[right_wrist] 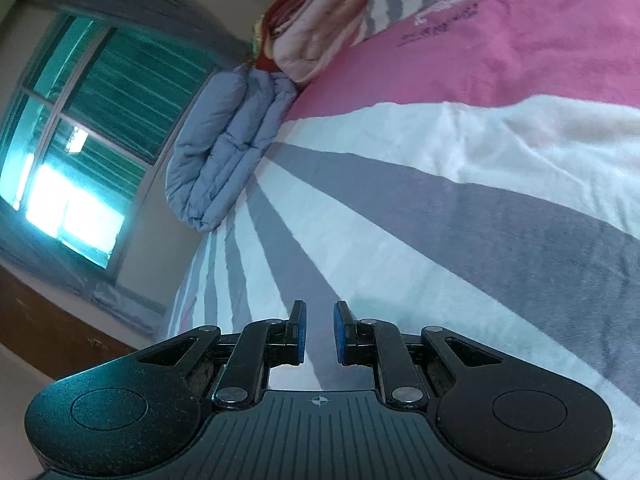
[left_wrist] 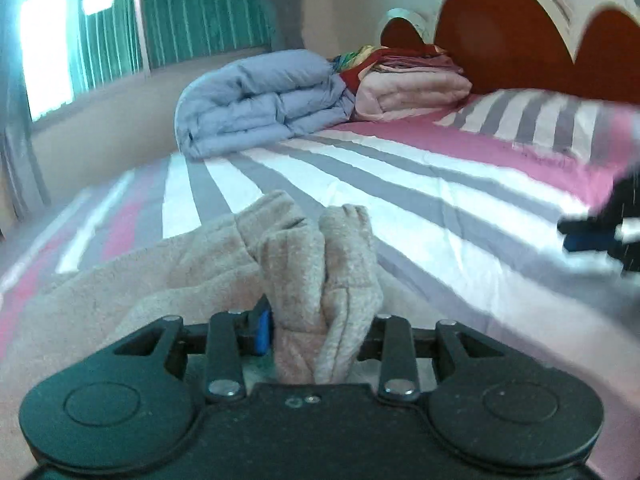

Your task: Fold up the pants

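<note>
The pants (left_wrist: 168, 276) are pale pink fleece and lie bunched on the striped bed sheet (left_wrist: 420, 184) in the left wrist view. My left gripper (left_wrist: 316, 336) is shut on a gathered fold of the pants, which stands up between its fingers and hides the tips. My right gripper (right_wrist: 320, 330) is open and empty, tilted over the sheet (right_wrist: 460, 208) with no pants in its view. It also shows as a dark blurred shape at the right edge of the left wrist view (left_wrist: 600, 232).
A folded blue-grey duvet (left_wrist: 260, 100) and a stack of pink and red blankets (left_wrist: 412, 84) lie at the far side of the bed. A striped pillow (left_wrist: 540, 120) rests by the red headboard (left_wrist: 512, 40). A window with green curtains (left_wrist: 120, 32) is on the left wall.
</note>
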A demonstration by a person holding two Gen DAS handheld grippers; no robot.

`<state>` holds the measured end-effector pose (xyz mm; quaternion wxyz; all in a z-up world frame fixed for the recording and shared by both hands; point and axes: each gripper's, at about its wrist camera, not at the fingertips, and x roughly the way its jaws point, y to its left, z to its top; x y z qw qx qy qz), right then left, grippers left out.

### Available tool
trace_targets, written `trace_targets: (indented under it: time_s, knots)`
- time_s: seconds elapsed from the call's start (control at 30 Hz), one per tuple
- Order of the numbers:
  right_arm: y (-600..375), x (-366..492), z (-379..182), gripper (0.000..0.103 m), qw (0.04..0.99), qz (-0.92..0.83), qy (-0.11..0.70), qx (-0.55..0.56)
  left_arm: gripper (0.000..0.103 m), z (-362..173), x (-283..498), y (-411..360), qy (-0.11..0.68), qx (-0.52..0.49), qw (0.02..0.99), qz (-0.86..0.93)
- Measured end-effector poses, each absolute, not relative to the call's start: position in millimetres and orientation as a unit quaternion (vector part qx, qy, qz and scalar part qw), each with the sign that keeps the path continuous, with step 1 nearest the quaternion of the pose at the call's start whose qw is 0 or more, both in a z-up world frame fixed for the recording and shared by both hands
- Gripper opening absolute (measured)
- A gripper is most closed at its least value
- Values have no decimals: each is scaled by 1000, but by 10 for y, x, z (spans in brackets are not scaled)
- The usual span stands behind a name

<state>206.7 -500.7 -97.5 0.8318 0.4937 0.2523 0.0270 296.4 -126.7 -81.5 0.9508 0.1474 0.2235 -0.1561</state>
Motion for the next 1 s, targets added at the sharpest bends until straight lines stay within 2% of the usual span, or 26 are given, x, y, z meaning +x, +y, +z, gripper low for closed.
trace_targets:
  time_s: [0.03, 0.1, 0.13, 0.17, 0.33, 0.37, 0.4, 0.47, 0.53, 0.63, 0.73, 0.8, 0.9, 0.93, 0.97, 1.0]
  knots:
    - [-5020, 2062, -987, 15, 829, 27, 253, 498, 30, -820, 2932, -1210, 224, 139, 952, -156]
    - [-5042, 2055, -997, 14, 827, 27, 252, 503, 55, -762, 2893, -1126, 223, 119, 951, -176]
    - [-5041, 2057, -999, 15, 826, 30, 252, 504, 85, -703, 2803, -1088, 207, 104, 954, -190]
    - [-5035, 2065, -997, 14, 825, 34, 252, 504, 97, -620, 2773, -1055, 184, 91, 959, -195]
    - [-4886, 2124, -898, 15, 838, 81, 252, 477, 94, -291, 2590, -530, 140, 34, 976, -164]
    - [-4836, 2125, -862, 20, 843, 92, 249, 469, 95, -257, 2538, -340, 140, 13, 979, -145]
    - [-4772, 2126, -820, 49, 847, 105, 246, 459, 95, -250, 2504, -64, 141, -17, 982, -121]
    - [-4624, 2094, -735, 81, 855, 131, 233, 445, 96, -281, 2433, 392, 146, -63, 985, -63]
    - [-4430, 2078, -647, 81, 858, 178, 223, 428, 96, -371, 2383, 835, 166, -108, 980, 5]
    - [-4109, 2170, -630, 81, 847, 226, 251, 412, 96, -558, 2206, 1304, 172, -183, 966, 60]
    - [-3814, 2336, -679, 81, 834, 245, 283, 405, 96, -770, 1963, 1509, 173, -239, 952, 78]
    - [-3633, 2453, -725, 81, 827, 255, 303, 400, 95, -869, 1951, 1568, 206, -269, 937, 87]
    - [-3392, 2629, -769, 80, 834, 233, 334, 372, 96, -847, 2025, 1547, 215, -229, 947, 60]
    - [-3354, 2688, -784, 74, 837, 225, 338, 367, 96, -846, 2050, 1523, 224, -206, 951, 58]
    - [-3288, 2717, -804, 45, 837, 226, 342, 361, 96, -845, 2047, 1531, 232, -192, 952, 55]
    - [-3231, 2753, -801, 42, 839, 221, 350, 354, 96, -839, 2044, 1531, 234, -185, 953, 51]
